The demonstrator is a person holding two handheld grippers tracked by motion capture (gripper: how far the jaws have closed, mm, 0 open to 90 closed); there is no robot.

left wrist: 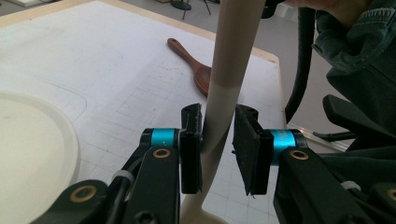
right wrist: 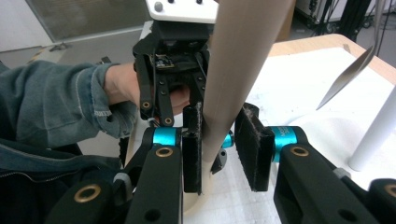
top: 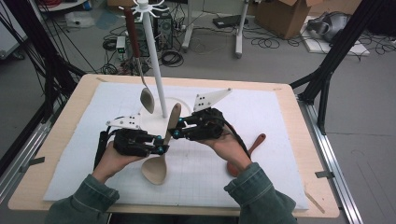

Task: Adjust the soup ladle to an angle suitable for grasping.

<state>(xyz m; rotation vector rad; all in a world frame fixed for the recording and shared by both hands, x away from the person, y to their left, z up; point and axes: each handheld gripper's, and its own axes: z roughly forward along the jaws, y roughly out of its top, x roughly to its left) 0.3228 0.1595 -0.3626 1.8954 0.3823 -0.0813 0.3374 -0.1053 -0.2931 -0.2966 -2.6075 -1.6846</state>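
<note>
A pale beige wooden spoon (top: 156,170) stands tilted over the white mat, bowl low and handle up. My left gripper (top: 161,148) grips its handle (left wrist: 229,56) near the bowl, the left pad against the wood and the right pad a sliver off it. My right gripper (top: 176,134) straddles the same handle (right wrist: 243,46) slightly higher, and a narrow gap shows on one side. In the left gripper view that gripper (left wrist: 218,116) closes round the handle. In the right gripper view that gripper (right wrist: 219,116) looks straight at the left gripper's body (right wrist: 173,56).
A white hook stand (top: 154,56) rises from a round base (left wrist: 28,154) just behind the grippers. A brown-handled metal spoon (top: 147,99) hangs from it. A dark wooden spoon (top: 256,142) lies on the mat by the right forearm. Cables and boxes lie on the floor beyond the table.
</note>
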